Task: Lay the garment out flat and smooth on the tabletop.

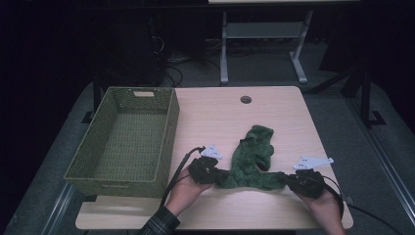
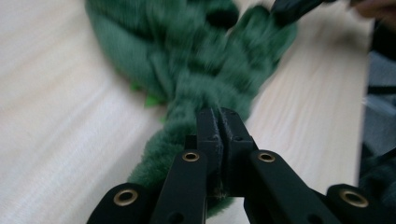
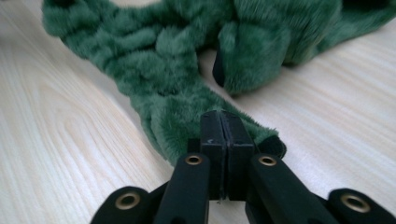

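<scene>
A green plush cloth [image 1: 252, 156] lies crumpled on the wooden table [image 1: 288, 117], with a strip along its near edge stretched between the two hands. My left gripper [image 1: 222, 175] is shut on the strip's left end, and in the left gripper view its jaws [image 2: 218, 116] meet over the green pile [image 2: 196, 60]. My right gripper [image 1: 286, 178] is shut on the right end. In the right gripper view its jaws [image 3: 220, 119] pinch the cloth [image 3: 163, 60] beside a black trim edge.
An empty green woven basket [image 1: 169, 132] stands on the table's left side, close to my left hand. A round cable hole [image 1: 245, 99] sits near the far edge. Table legs and cables stand on the dark floor beyond.
</scene>
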The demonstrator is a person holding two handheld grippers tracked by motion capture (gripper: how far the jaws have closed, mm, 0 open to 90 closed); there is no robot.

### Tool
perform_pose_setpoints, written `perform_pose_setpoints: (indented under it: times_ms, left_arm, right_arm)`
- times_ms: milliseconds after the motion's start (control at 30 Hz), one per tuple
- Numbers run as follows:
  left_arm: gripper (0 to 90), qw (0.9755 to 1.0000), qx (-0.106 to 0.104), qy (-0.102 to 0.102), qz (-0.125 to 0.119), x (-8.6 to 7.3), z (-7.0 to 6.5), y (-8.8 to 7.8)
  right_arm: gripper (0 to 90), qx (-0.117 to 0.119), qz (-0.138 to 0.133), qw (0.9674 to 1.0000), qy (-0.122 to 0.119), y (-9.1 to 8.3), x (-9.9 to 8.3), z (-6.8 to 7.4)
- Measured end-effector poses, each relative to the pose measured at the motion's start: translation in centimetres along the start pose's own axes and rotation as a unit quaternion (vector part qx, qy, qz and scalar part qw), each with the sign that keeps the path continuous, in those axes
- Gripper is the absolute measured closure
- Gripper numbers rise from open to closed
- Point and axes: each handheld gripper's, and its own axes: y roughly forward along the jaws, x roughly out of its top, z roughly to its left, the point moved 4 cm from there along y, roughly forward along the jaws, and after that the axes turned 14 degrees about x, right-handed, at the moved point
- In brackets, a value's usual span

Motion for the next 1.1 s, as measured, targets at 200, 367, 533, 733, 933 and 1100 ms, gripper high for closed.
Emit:
perform_pose_setpoints:
  times_ms: [200, 367, 533, 733, 933, 1100]
  left_arm:
    - [89.5, 0.9985, 0.033, 0.013, 0.042, -1.5, 0.8, 1.2]
    - [89.7, 0.9973, 0.033, 0.023, 0.062, -2.4, 1.3, 1.3]
    - [89.8, 0.997, 0.033, 0.027, 0.065, -2.9, 1.1, 0.8]
    - [89.8, 0.9965, 0.027, 0.03, 0.072, -4.0, 1.1, -0.2]
    - [88.8, 0.9969, 0.015, 0.025, 0.073, -4.9, 0.6, -1.2]
    - [76.6, 0.9988, 0.004, 0.018, 0.045, -3.1, 0.5, -1.8]
  right_arm:
    - [89.8, -0.006, 0.044, 0.999, 0.003, 1.0, -0.9, -0.2]
    - [89.9, -0.011, 0.059, 0.9982, 0.0, 1.4, -1.2, 0.0]
    - [89.9, -0.001, 0.062, 0.9981, -0.001, 1.1, -1.7, 0.8]
    - [90.0, 0.01, 0.068, 0.9976, -0.006, 1.1, -2.2, 2.1]
    - [89.0, 0.017, 0.078, 0.9967, -0.018, 1.2, -2.4, 3.3]
    - [78.5, 0.009, 0.032, 0.9994, -0.011, 0.7, -1.3, 3.0]
